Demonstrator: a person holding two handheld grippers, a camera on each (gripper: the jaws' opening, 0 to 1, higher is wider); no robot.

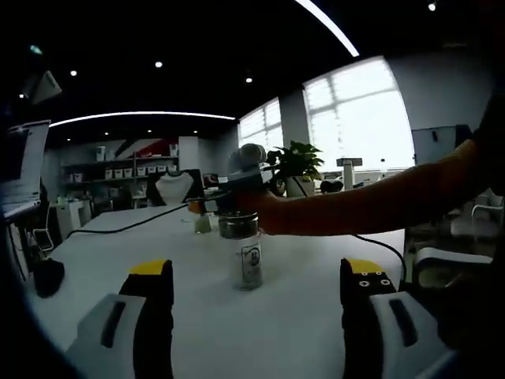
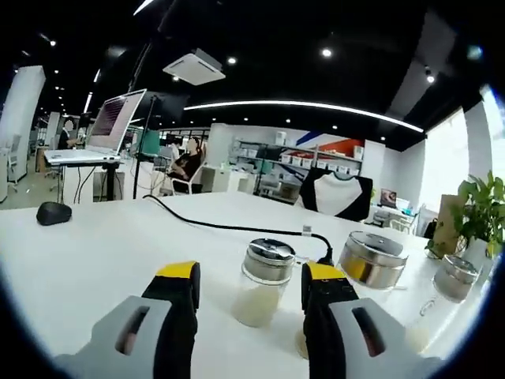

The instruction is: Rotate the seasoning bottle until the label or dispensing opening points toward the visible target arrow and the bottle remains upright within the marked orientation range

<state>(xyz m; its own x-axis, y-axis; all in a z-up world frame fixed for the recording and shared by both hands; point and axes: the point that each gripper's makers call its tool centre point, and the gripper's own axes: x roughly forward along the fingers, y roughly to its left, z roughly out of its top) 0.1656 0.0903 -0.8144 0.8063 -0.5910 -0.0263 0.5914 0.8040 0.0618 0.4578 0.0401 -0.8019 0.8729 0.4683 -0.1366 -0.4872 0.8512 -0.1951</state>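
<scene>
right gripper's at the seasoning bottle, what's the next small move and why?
Probably close the right gripper on the seasoning bottle: it stands upright between the open jaws, apparently ungripped. The left gripper is open, with the bottle beyond its tips. No target arrow is visible.

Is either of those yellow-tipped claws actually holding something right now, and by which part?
The right gripper straddles the seasoning bottle just below its metal cap, but whether the tips press it cannot be told. The left gripper is open, holding nothing.
</scene>
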